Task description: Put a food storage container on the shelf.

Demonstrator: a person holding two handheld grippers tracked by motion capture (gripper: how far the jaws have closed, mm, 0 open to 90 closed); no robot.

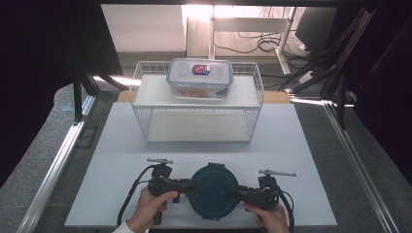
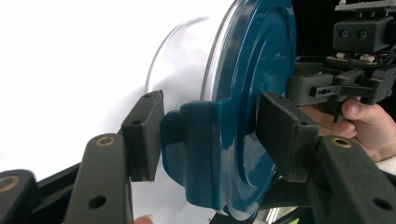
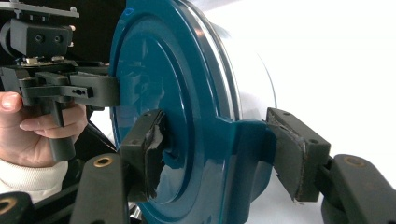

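Note:
A round clear container with a dark teal lid (image 1: 213, 190) stands near the front edge of the white board. A teal latch tab sticks out at each side of the lid. My left gripper (image 1: 192, 185) comes in from the left and is shut on the left latch tab (image 2: 196, 154), one pad against the tab's outer face and the other on the lid top. My right gripper (image 1: 236, 193) comes in from the right and is shut on the right latch tab (image 3: 243, 154) the same way. The left gripper view shows the right gripper's body (image 2: 355, 56) beyond the lid.
A white wire shelf rack (image 1: 197, 119) stands at the back middle of the white board (image 1: 121, 145). A rectangular clear box with a blue-rimmed lid (image 1: 199, 77) rests on its top shelf. Metal rails run along both sides of the table.

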